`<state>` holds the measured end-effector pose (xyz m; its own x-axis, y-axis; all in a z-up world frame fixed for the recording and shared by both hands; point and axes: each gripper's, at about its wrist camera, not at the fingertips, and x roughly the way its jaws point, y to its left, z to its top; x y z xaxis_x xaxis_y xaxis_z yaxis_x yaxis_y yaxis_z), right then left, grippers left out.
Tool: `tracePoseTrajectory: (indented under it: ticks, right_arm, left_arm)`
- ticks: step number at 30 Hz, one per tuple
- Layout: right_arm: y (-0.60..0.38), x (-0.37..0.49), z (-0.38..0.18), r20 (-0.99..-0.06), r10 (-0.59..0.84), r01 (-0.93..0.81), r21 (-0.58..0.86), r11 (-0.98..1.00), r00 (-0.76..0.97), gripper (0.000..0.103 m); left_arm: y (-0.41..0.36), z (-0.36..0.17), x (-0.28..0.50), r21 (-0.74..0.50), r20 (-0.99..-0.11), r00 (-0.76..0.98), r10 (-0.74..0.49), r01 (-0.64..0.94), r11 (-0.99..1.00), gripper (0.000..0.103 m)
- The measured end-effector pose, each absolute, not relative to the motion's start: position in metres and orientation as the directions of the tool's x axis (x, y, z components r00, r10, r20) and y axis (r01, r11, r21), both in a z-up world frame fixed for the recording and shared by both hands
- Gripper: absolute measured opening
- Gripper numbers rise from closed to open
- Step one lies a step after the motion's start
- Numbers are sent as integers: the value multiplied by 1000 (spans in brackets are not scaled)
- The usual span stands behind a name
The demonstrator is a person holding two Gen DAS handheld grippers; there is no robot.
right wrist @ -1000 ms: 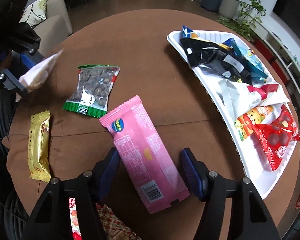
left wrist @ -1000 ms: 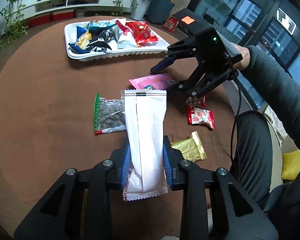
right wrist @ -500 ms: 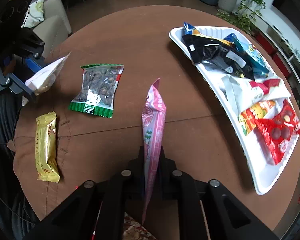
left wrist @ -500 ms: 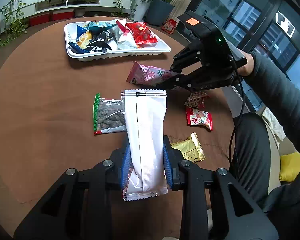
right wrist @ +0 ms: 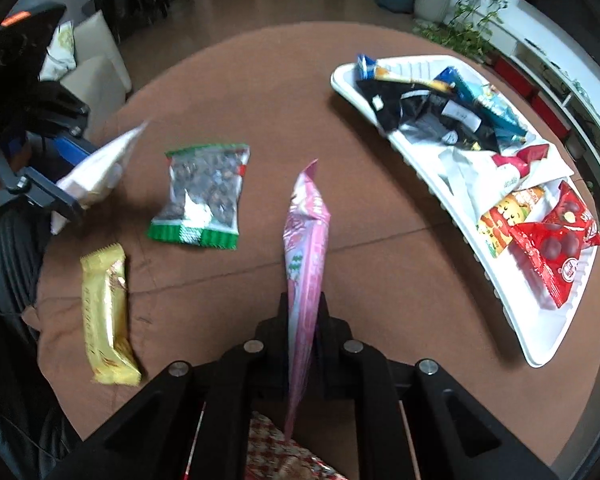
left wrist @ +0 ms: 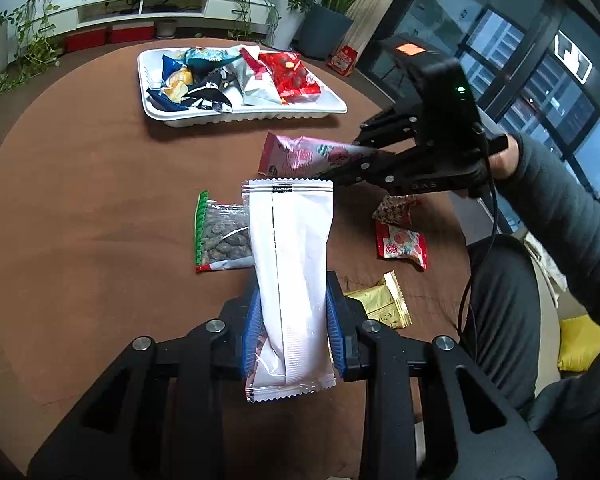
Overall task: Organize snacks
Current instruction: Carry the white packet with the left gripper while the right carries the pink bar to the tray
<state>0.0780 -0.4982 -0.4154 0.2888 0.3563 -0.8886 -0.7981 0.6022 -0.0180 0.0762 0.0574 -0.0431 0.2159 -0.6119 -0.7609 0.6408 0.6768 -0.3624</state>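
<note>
The pink packet (right wrist: 305,264) is hanging edge-on over the middle of the round brown bench (right wrist: 260,92), the right gripper (right wrist: 303,320) pinching it with its fingers closed tight on the lower half. The white packet (left wrist: 290,276) is sitting clamped between the blue pads of the left gripper (left wrist: 292,320), lifted clear near the bench's near edge, so both hands are carrying a snack at once.

The white tray (left wrist: 236,114) is waiting toward the far edge, already loaded with a heap of bags: blue, black, white, a red one (too jumbled to count them properly).

Loose ones remaining on the bench: the clear bag of nuts with a green strip (left wrist: 220,234) lying near the centre, the gold bar (left wrist: 380,306) close to the near edge, a small red packet (left wrist: 400,242) and a patterned brown-red one (left wrist: 396,208) beside it at the right-hand edge.

So the sorting is looking roughly half done, by my reading; two packets are in the air needing a trip to the tray, then four are waiting for pickup.
</note>
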Motion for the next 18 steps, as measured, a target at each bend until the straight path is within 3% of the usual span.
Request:
tracePoseTrajectory:
  ticks: [18]
  right_arm:
    - [-535, 48, -383, -752, 462, -677, 28, 736, 471, 7]
  left_arm:
    - [60, -35, 81, -370, -738, 252, -626, 625, 688, 27]
